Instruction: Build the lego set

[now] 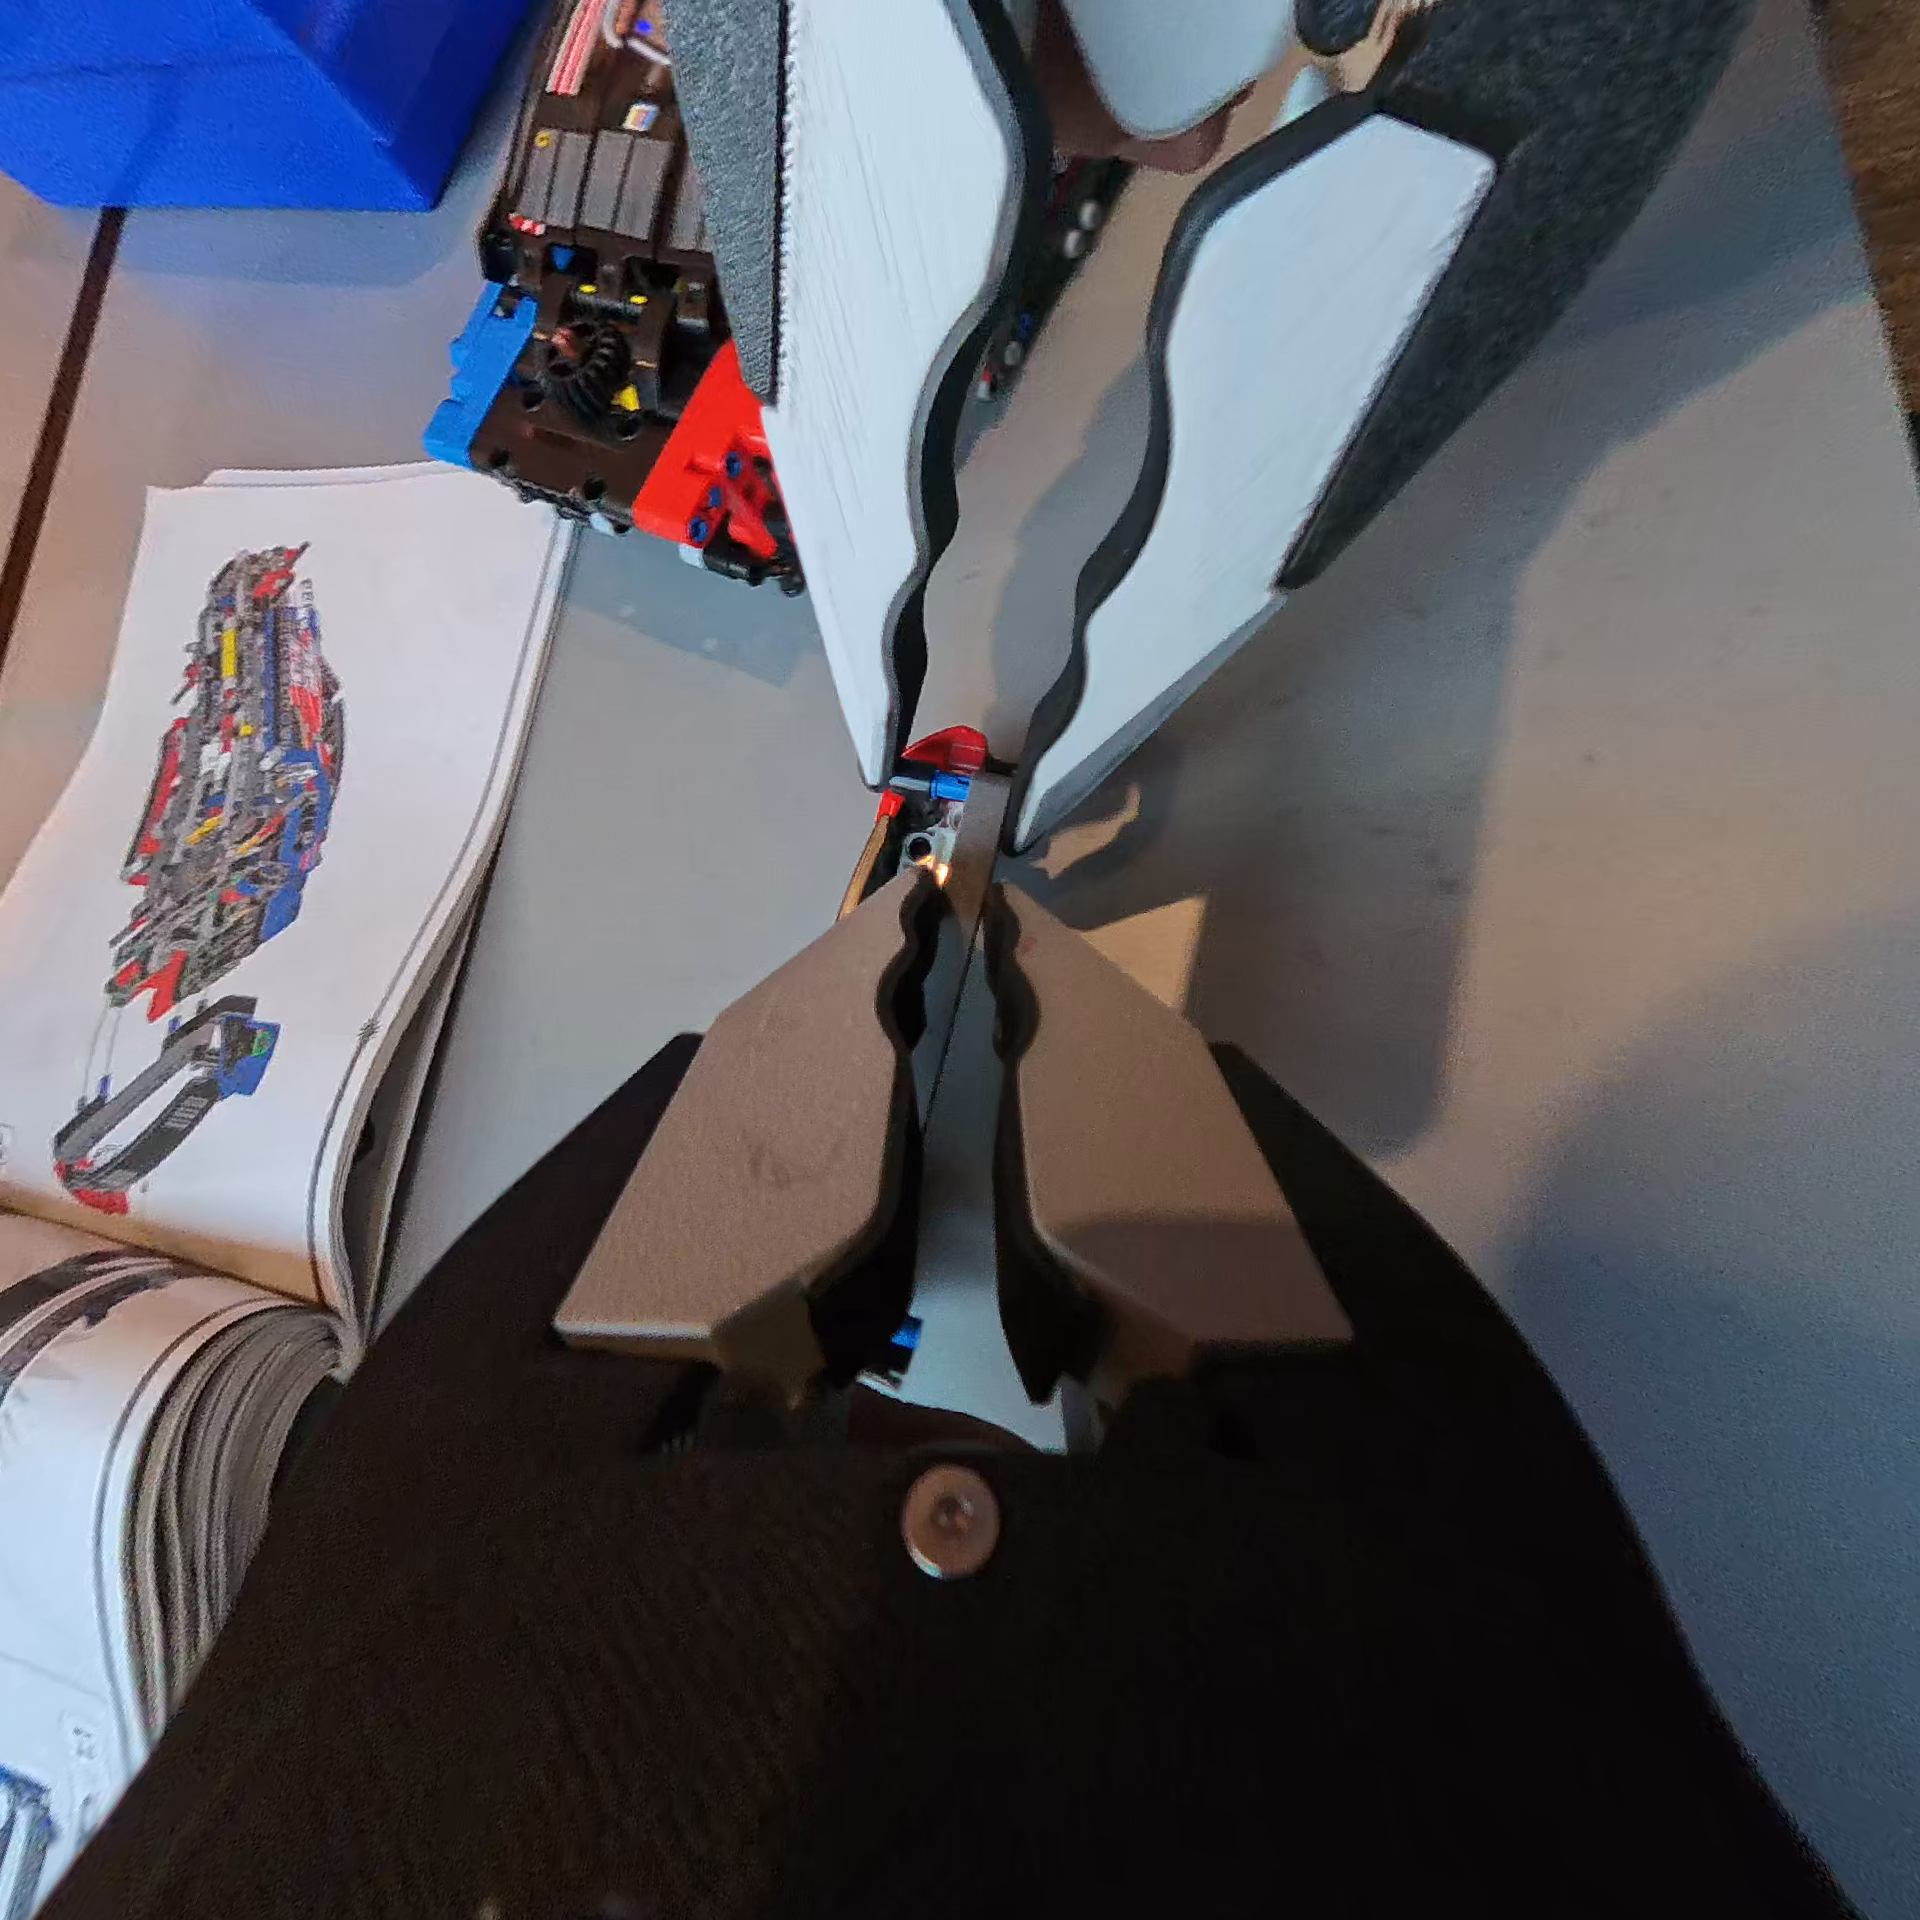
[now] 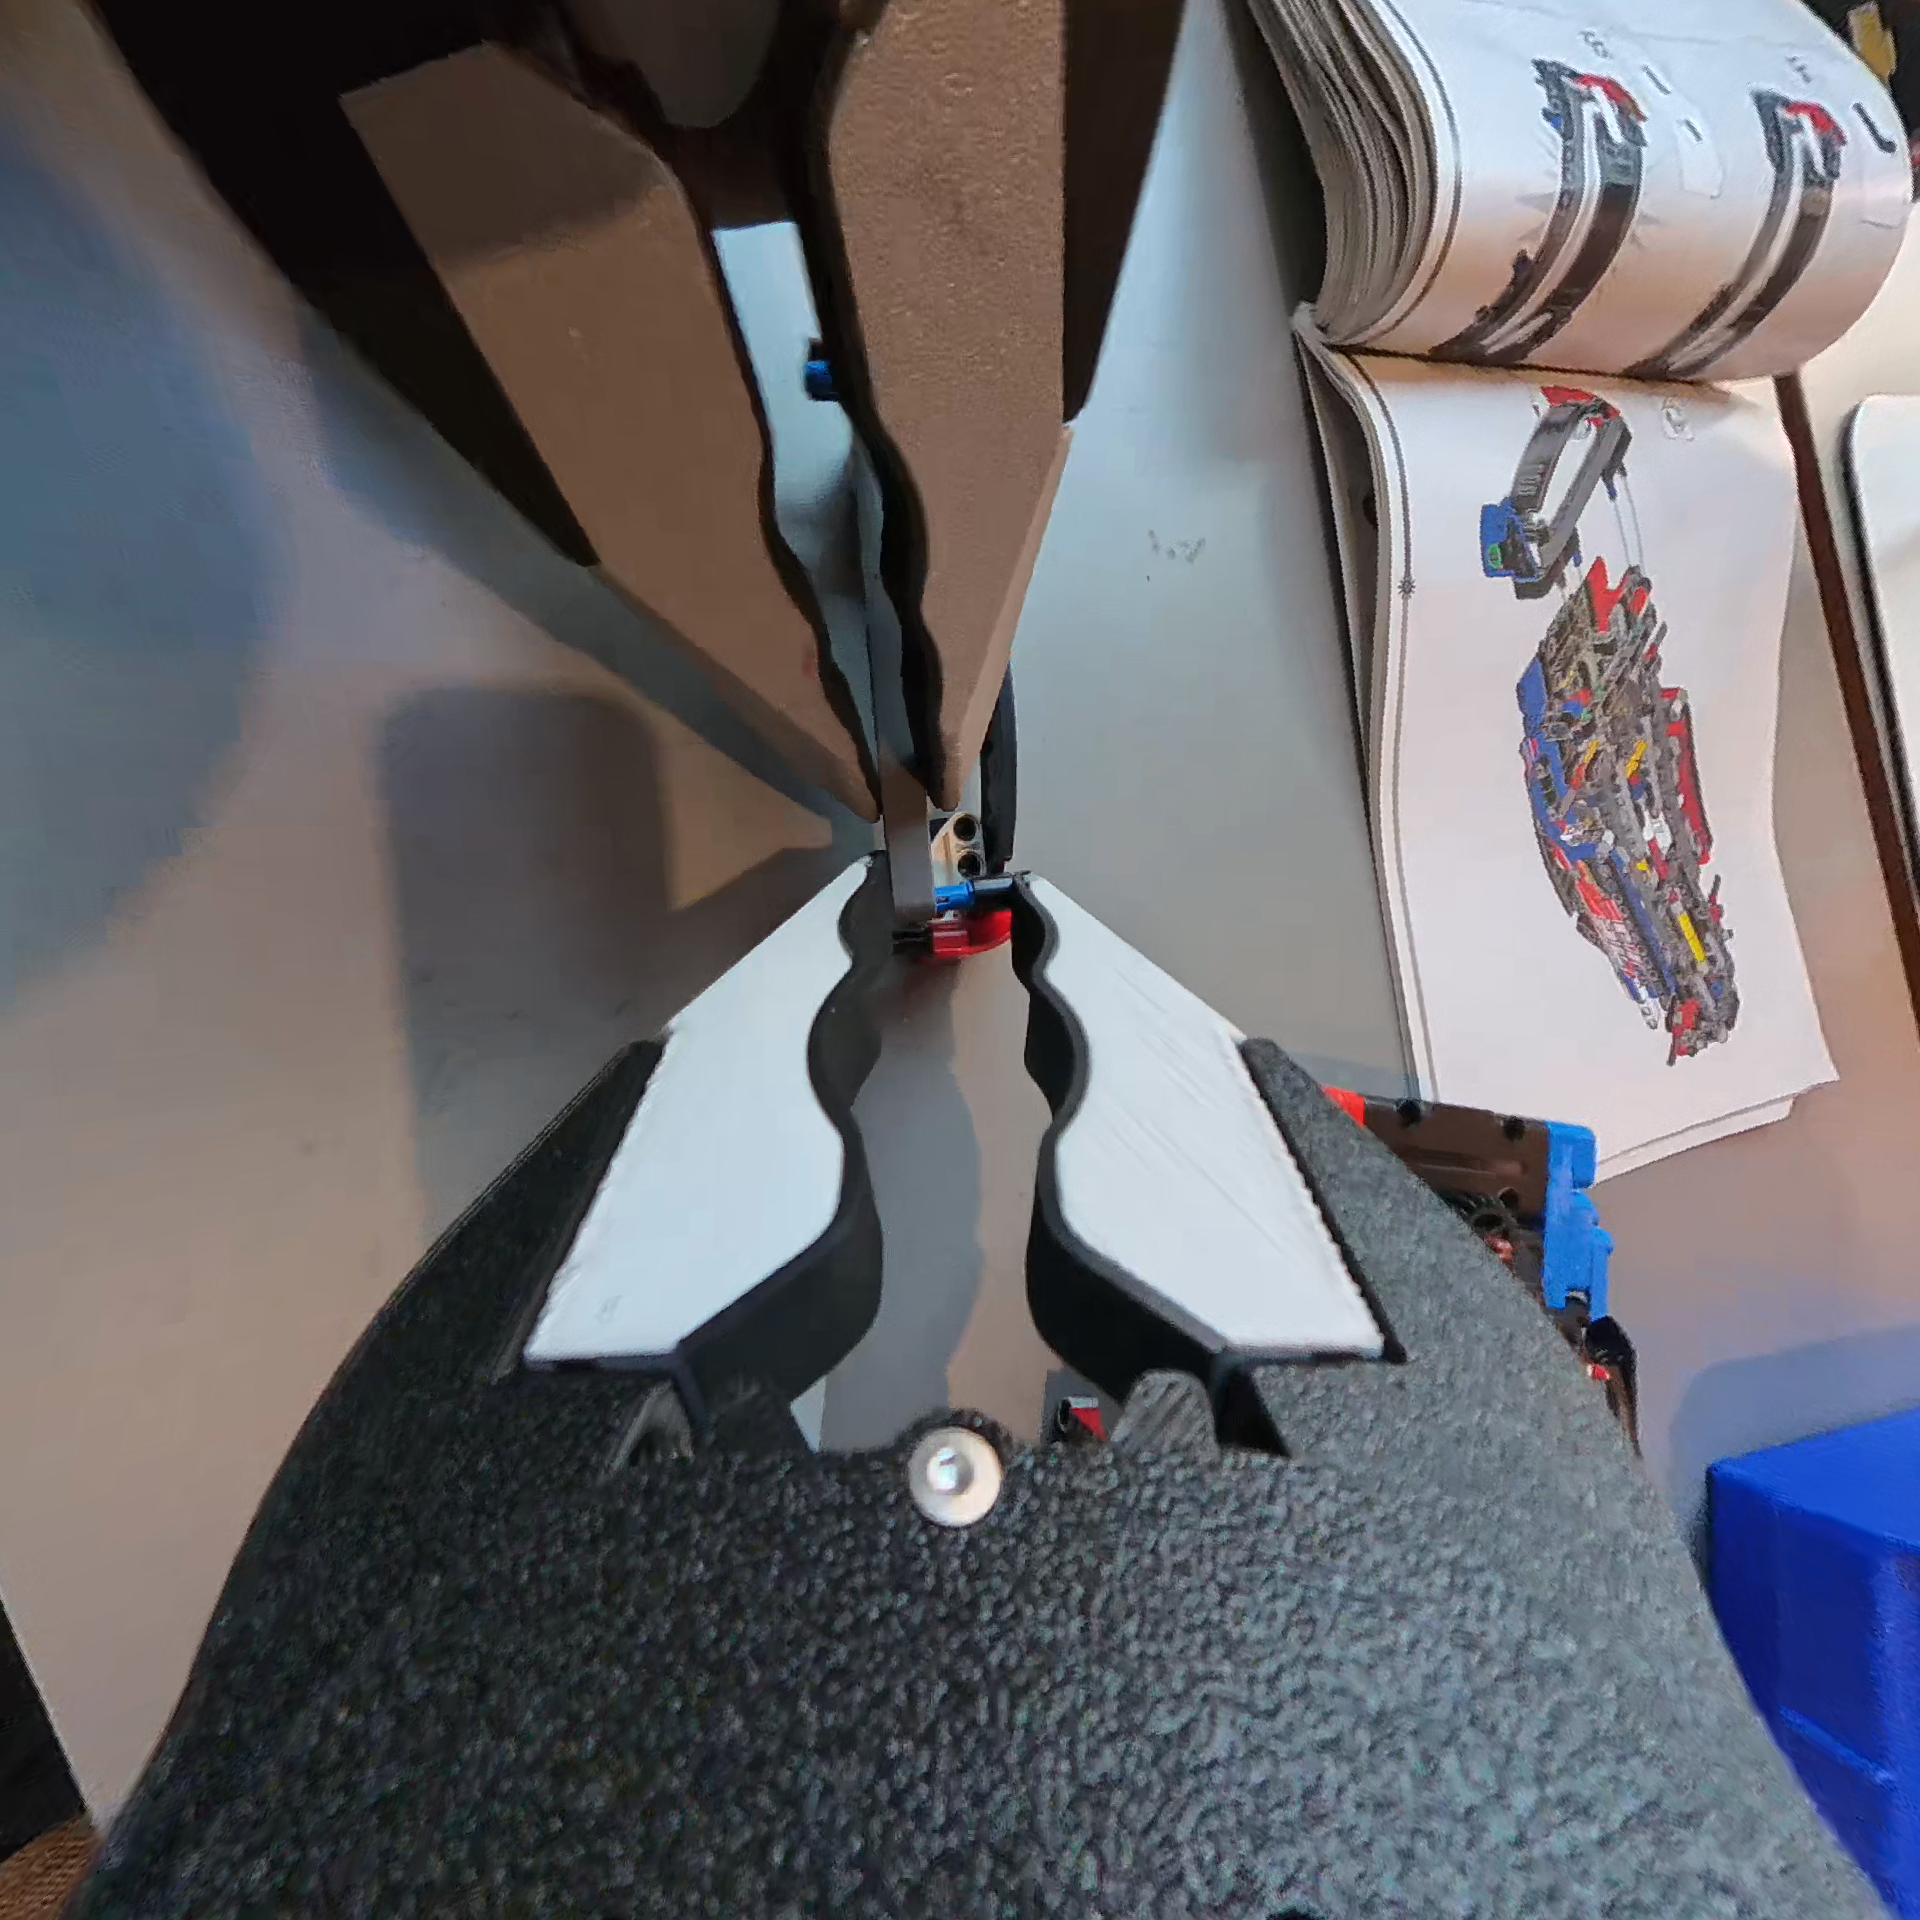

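In my left wrist view, the left gripper (image 1: pixel 961 883) is closed on a grey panel piece (image 1: pixel 982 821), beside the car model (image 1: pixel 613 343).

In my right wrist view, the right gripper (image 2: pixel 940 888) pinches its red-blue end (image 2: pixel 961 925), jaws slightly apart.

no writing can be read; the open instruction booklet (image 1: pixel 260 852) shows only printed model drawings.

My two tongs meet tip to tip, so nothing passes between them. In my left wrist view, open bench (image 1: pixel 1558 935) lies on the right; the manual (image 1: pixel 312 831), car model (image 1: pixel 592 343) and blue box (image 1: pixel 229 94) crowd the left.
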The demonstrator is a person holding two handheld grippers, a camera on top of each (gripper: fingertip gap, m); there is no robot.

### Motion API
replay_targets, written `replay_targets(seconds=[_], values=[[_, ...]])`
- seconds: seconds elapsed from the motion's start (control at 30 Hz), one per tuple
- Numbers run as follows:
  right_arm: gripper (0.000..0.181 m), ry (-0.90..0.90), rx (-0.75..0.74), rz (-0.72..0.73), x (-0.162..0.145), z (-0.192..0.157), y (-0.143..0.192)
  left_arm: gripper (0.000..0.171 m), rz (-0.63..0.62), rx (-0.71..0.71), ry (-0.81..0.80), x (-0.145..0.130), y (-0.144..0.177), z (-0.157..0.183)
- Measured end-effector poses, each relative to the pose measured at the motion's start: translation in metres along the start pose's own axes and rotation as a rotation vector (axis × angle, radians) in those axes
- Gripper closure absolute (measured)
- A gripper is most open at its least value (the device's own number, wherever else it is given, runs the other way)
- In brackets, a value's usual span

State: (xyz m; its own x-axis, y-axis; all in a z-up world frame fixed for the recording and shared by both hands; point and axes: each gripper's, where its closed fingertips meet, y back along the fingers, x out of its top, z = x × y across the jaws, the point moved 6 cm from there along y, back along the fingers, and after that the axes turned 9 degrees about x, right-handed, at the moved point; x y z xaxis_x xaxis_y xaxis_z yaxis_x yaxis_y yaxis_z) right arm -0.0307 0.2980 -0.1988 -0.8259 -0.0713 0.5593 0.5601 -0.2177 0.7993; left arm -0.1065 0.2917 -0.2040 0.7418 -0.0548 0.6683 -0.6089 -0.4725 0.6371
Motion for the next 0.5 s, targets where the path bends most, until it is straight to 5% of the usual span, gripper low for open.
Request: replay_targets(seconds=[0.23,0.33,0.5], values=[[0.135,-0.085,-0.079,-0.054,0.003,-0.014,-0.003,0.166,0.007,0.044,-0.026,0.001,-0.001,0.003],[0.154,-0.053,-0.099,-0.092,0.003,-0.009,0.0,0.166,0.001,0.052,-0.056,0.002,-0.001,0.007],[0.155,-0.117,0.042,-0.097,0.012,-0.001,0.004,0.166,0.009,0.039,-0.035,0.002,-0.001,0.006]])
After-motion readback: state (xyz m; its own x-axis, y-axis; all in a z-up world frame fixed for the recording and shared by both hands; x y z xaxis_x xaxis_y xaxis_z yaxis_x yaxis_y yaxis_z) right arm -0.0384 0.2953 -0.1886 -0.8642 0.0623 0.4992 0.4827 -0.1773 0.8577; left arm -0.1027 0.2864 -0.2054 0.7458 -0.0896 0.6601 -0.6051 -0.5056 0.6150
